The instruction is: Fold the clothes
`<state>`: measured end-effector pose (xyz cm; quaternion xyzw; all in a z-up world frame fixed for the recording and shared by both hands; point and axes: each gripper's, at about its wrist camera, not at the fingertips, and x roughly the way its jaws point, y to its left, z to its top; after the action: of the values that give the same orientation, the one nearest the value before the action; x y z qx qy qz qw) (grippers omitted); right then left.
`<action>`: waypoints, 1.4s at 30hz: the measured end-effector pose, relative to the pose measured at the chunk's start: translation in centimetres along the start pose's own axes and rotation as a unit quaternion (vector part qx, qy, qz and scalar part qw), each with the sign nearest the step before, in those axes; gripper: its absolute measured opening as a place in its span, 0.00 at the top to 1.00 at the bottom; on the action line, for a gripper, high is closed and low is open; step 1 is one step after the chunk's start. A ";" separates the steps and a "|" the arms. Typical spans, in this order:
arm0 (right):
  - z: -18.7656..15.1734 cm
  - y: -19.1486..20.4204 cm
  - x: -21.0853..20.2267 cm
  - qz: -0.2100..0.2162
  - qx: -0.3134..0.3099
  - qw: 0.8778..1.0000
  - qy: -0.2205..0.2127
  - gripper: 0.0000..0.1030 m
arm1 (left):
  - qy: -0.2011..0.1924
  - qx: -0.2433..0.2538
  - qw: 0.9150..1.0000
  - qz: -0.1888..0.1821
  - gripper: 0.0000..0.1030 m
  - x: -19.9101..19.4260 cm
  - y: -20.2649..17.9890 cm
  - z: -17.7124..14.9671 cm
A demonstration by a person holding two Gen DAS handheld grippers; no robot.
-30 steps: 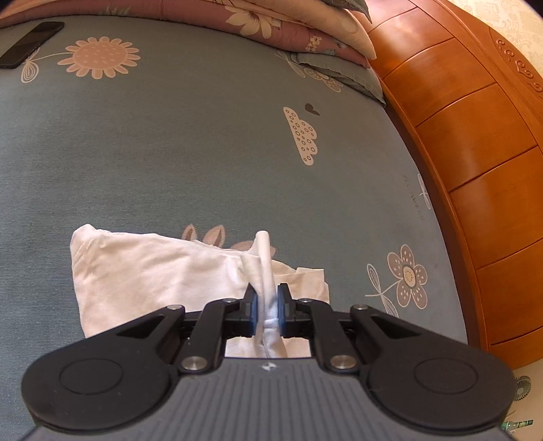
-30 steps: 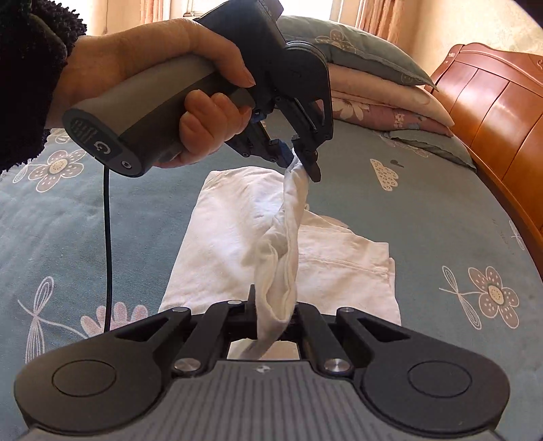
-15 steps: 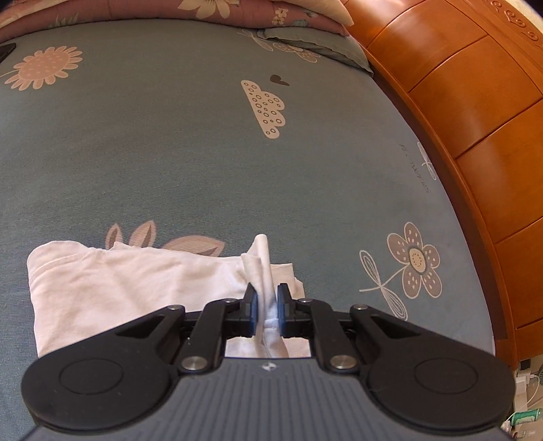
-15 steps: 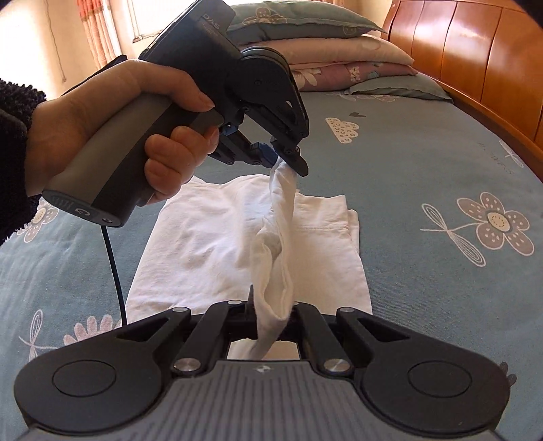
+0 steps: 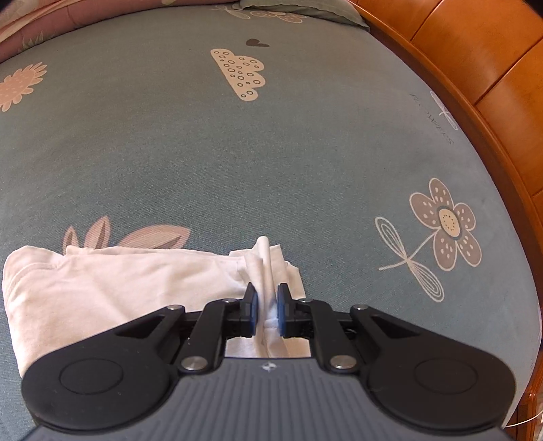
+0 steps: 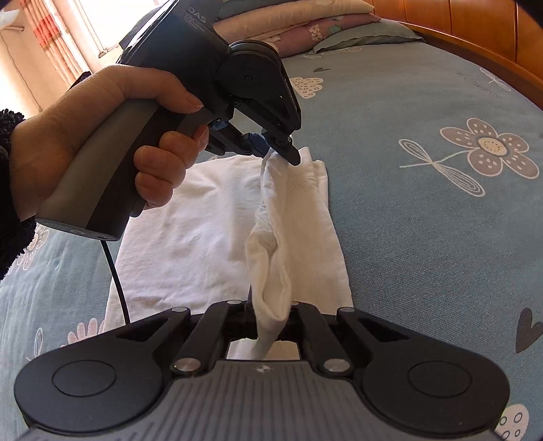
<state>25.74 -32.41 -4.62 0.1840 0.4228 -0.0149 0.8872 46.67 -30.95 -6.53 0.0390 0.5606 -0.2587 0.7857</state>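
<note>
I've got both grippers, left gripper (image 6: 268,147) and right gripper (image 6: 271,322), pinching the white shirt's (image 6: 203,230) right edge; this fold is halfway over, laying flat on the bed (image 6: 424,237) remains.

Bright window daylight, sharp focus, strong fisheye bending at edges.

A bed (image 5: 237,152) filled both views, covered by a grey-blue sheet (image 6: 407,220) printed with motifs. On the sheet lay a large brown-petalled flower (image 5: 444,224) with a looped stem, a cream cloud (image 5: 242,73) dotted with small rings beneath a small dark heart (image 5: 257,42), and a pale pink sunflower (image 5: 18,86) at the left edge. A glossy orange-brown wooden bed frame (image 5: 475,68) curved along the right side. Pillows (image 6: 305,23) were stacked at the far end, with striped curtains (image 6: 51,44) beside a bright window.
</note>
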 end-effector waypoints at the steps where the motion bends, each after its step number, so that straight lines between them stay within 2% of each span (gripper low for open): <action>1: -0.1 -0.3 0.1 0.001 0.005 1.000 0.005 0.93 | 0.001 0.003 1.000 0.003 0.90 0.2 -0.1 -0.1; 2: -0.1 -0.6 0.2 0.001 0.009 1.000 0.008 0.87 | 0.002 0.002 1.000 0.005 0.89 0.3 -0.1 -0.1; 6: -0.5 -2.2 0.4 0.011 0.043 0.999 0.017 0.77 | -0.001 -0.002 1.000 0.002 0.85 0.4 -0.3 0.0; 10: -0.8 -3.6 0.5 0.020 0.075 0.997 0.023 0.77 | -0.016 -0.013 0.999 -0.039 0.80 0.0 -0.1 0.2; 16: -1.5 -5.2 0.4 0.026 0.115 0.993 0.030 0.72 | -0.046 -0.034 0.993 -0.101 0.80 -1.6 0.6 0.2; 19: -1.9 -6.2 0.4 0.037 0.144 0.988 0.032 0.72 | -0.059 -0.029 0.992 -0.112 0.79 -2.9 1.3 -0.2; 23: -2.0 -6.6 -0.1 0.038 0.151 0.987 0.031 0.73 | -0.064 -0.003 0.993 -0.100 0.77 -4.7 2.8 -2.0; 24: -2.0 -6.6 -0.2 0.034 0.149 0.988 0.030 0.77 | -0.065 0.006 0.994 -0.092 0.75 -5.2 3.3 -2.6; 25: -1.9 -6.5 -0.2 0.031 0.148 0.988 0.030 0.85 | -0.065 0.013 0.994 -0.083 0.72 -5.6 3.8 -3.4; 26: -1.9 -6.4 -0.2 0.030 0.147 0.988 0.030 0.90 | -0.062 0.020 0.995 -0.073 0.71 -6.0 4.3 -4.3; 28: -1.5 -6.1 -0.2 0.022 0.137 0.990 0.028 0.91 | -0.056 0.033 0.996 -0.055 0.71 -6.7 5.2 -6.1; 33: -0.5 -6.0 -0.7 0.010 0.116 0.993 0.019 0.92 | -0.045 0.045 0.997 -0.036 0.71 -7.9 6.8 -10.4; 39: -0.6 -5.9 0.2 -0.010 0.116 0.992 0.045 0.90 | -0.019 0.060 0.998 -0.028 0.69 -7.2 7.0 -13.0; 42: -0.5 -5.5 -1.1 -0.035 0.108 0.993 0.040 0.85 | -0.036 0.060 0.997 -0.027 0.69 -8.7 7.9 -13.6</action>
<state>23.66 -37.52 -5.82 0.2647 0.4598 -0.0841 0.8434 36.45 -16.17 -5.56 0.0617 0.5163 -0.3145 0.7942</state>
